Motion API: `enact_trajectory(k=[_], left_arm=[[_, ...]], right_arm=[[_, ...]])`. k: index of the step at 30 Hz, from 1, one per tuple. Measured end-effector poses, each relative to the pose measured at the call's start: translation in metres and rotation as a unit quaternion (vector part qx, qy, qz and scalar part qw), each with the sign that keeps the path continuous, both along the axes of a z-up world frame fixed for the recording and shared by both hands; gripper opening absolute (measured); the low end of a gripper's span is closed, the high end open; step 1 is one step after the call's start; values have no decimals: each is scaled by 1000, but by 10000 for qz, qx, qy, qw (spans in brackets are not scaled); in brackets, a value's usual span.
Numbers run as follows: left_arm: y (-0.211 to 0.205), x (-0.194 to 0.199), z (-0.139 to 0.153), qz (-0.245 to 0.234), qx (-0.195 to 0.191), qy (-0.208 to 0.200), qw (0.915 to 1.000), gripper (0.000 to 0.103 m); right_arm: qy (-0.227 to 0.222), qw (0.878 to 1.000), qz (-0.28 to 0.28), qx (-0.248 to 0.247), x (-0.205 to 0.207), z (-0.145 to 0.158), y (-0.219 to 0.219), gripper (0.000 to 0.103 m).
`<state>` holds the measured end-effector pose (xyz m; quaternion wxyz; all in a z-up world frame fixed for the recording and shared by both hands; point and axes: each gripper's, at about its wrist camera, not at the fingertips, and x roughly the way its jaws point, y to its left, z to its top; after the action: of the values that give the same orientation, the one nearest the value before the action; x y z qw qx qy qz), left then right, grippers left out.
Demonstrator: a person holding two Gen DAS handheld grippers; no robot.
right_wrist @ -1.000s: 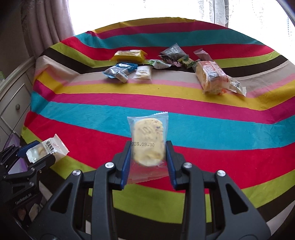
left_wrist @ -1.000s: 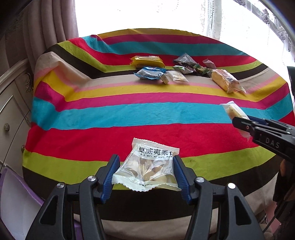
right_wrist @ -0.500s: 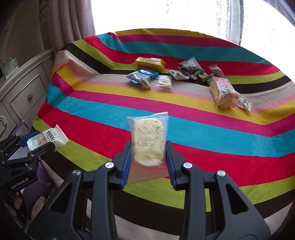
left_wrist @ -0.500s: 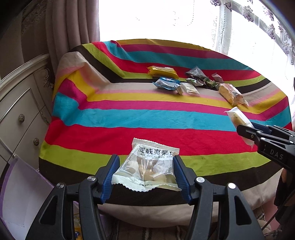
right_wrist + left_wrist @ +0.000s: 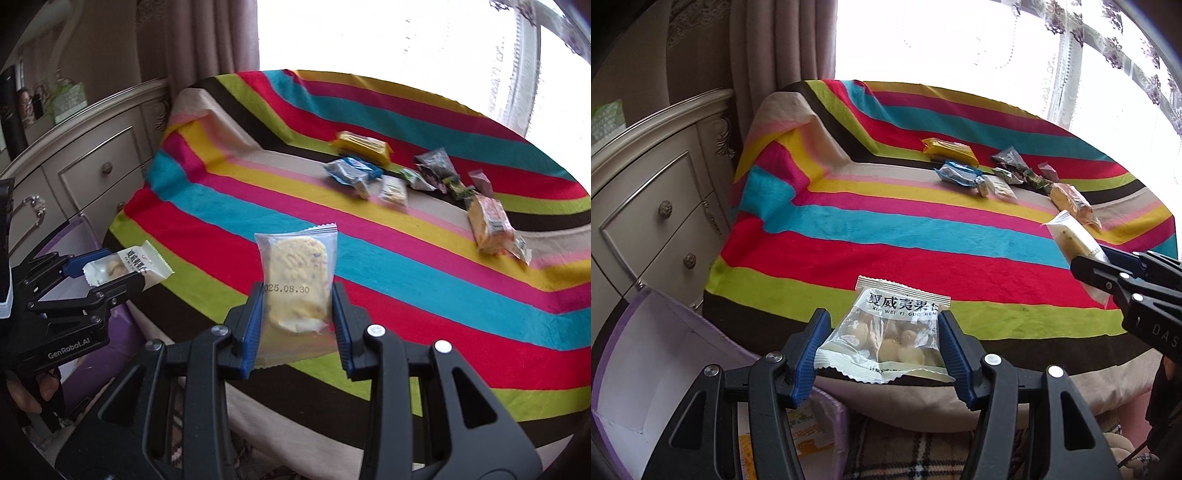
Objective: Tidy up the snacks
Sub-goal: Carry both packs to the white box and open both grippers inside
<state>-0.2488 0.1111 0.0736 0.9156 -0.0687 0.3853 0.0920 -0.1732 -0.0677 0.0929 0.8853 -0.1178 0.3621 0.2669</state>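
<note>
My left gripper (image 5: 882,350) is shut on a clear nut packet (image 5: 886,336) with a white printed top, held above the table's near-left edge. It shows again at the left of the right wrist view, the left gripper (image 5: 107,275) with the nut packet (image 5: 127,267). My right gripper (image 5: 297,317) is shut on a clear-wrapped round biscuit (image 5: 297,280) stamped with a date. From the left wrist view the right gripper (image 5: 1108,269) carries the biscuit (image 5: 1075,240) at the right edge. Several other snacks (image 5: 979,173) lie at the far side of the striped table (image 5: 886,229).
A purple open box (image 5: 639,373) with a white inside stands on the floor below the table's near-left corner. A cream drawer cabinet (image 5: 653,192) stands to the left. Curtains and a bright window lie behind. A checked rug (image 5: 905,454) covers the floor.
Both grippers have drawn back and to the left with their packets. The table has slid right in view, and the cabinet and purple box have come into view.
</note>
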Motion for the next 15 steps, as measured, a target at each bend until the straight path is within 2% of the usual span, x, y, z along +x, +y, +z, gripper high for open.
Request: enact_trajectory(k=[8, 15], left_arm=[[34, -28, 1, 376, -9, 35, 9993, 61], [88, -66, -6, 1095, -247, 52, 9937, 61]], right_arm=[[-36, 9966, 805, -160, -30, 9, 44, 39], [-125, 9867, 1575, -385, -58, 12, 90, 39]])
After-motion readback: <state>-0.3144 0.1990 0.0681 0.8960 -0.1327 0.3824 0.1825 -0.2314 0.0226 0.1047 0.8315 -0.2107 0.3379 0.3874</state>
